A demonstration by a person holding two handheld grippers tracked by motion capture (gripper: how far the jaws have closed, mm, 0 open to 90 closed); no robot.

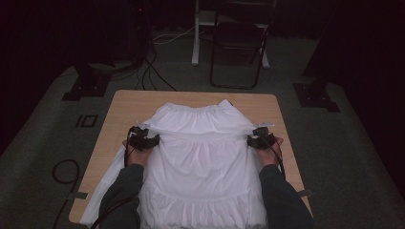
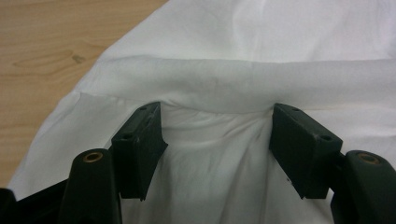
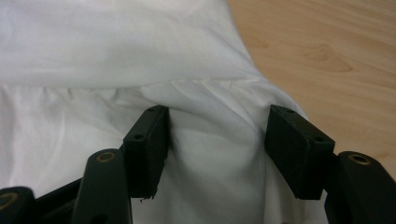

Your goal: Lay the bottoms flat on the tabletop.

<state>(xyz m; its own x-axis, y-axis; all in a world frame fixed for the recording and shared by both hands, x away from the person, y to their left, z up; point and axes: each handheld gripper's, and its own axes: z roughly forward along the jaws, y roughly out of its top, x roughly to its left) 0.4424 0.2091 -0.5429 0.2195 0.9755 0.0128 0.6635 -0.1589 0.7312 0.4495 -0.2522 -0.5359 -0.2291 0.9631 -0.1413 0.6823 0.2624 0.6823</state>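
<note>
white skirt [image 1: 203, 157] flat on table [image 1: 124, 102], both grippers w/ jaws apart on it.

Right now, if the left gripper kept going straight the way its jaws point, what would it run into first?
The left gripper already has the white skirt bunched between its open jaws. Straight ahead lies the raised fold of that cloth, probably met first; depth is hard to judge.

A plain white garment [image 1: 203, 157] with no print lies across a light, wood-grained tan table [image 1: 129, 102]. The left gripper [image 1: 142, 139] and right gripper [image 1: 260, 139] are black. The sleeves [image 1: 122, 191] are dark grey.
</note>
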